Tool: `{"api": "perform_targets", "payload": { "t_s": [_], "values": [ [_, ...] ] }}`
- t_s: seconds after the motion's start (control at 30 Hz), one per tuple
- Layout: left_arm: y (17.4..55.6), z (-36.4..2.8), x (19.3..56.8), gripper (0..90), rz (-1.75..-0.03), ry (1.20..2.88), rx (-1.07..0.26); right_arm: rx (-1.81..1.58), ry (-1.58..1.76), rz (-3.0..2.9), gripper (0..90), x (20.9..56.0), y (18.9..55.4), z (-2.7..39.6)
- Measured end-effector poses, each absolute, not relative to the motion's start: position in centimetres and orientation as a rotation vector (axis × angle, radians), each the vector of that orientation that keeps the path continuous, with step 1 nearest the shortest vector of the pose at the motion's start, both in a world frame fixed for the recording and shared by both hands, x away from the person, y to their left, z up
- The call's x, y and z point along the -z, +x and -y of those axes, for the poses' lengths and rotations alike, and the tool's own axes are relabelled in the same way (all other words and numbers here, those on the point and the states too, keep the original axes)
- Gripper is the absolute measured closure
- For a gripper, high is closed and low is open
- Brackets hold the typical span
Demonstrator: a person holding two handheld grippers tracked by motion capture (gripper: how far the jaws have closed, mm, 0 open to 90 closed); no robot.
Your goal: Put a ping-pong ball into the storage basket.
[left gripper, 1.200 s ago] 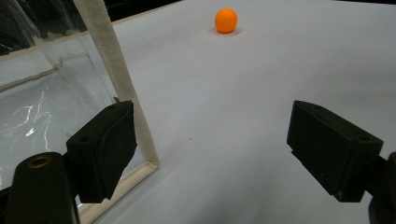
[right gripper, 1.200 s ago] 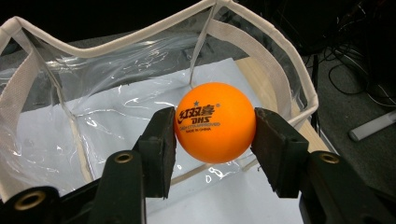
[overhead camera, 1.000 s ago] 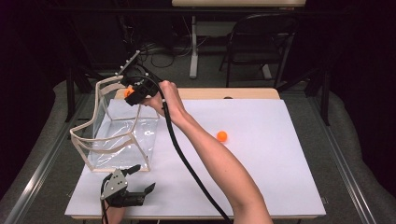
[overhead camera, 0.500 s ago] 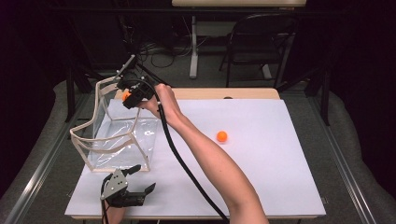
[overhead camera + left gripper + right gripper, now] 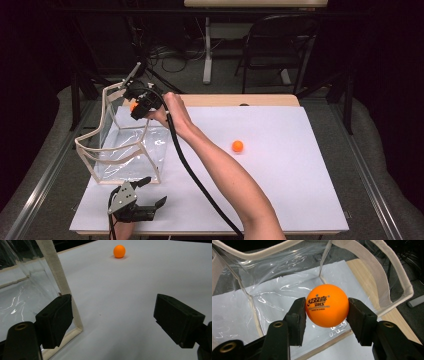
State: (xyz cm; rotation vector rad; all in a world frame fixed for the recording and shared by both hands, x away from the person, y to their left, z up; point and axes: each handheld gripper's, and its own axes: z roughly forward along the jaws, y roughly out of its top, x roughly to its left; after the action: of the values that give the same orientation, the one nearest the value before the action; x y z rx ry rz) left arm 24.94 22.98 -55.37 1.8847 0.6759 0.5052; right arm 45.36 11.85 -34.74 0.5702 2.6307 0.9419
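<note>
Orange ball (image 5: 327, 305) — smooth, round, stamped "DHS", "MADE IN CHINA" — clamped in my right gripper (image 5: 327, 315) over crinkly clear bag (image 5: 274, 277); left gripper (image 5: 113, 322) spread wide.

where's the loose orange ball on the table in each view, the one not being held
High view: loose orange ball lies right of centre on the white table, right of the forearm.
Left gripper view: same ball at top centre, beyond the open fingers.
Right gripper view: not in it; the ball there is the held ball.
Shared landmark: the clear bag with its cream trim.
</note>
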Motion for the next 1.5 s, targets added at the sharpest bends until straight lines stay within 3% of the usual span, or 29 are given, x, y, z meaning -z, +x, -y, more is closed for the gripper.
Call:
{"api": "perform_targets", "payload": {
  "t_s": [1.13,1.5],
  "values": [
    [25.0,-23.0,55.4,15.7,-0.677,1.882,-0.501,-0.872,0.544,-2.660,49.8,35.5,45.3,-12.3],
    [25.0,-23.0,55.4,15.7,-0.674,1.887,-0.500,-0.967,0.587,-2.630,21.2,34.5,44.9,-11.4]
  ]
}}
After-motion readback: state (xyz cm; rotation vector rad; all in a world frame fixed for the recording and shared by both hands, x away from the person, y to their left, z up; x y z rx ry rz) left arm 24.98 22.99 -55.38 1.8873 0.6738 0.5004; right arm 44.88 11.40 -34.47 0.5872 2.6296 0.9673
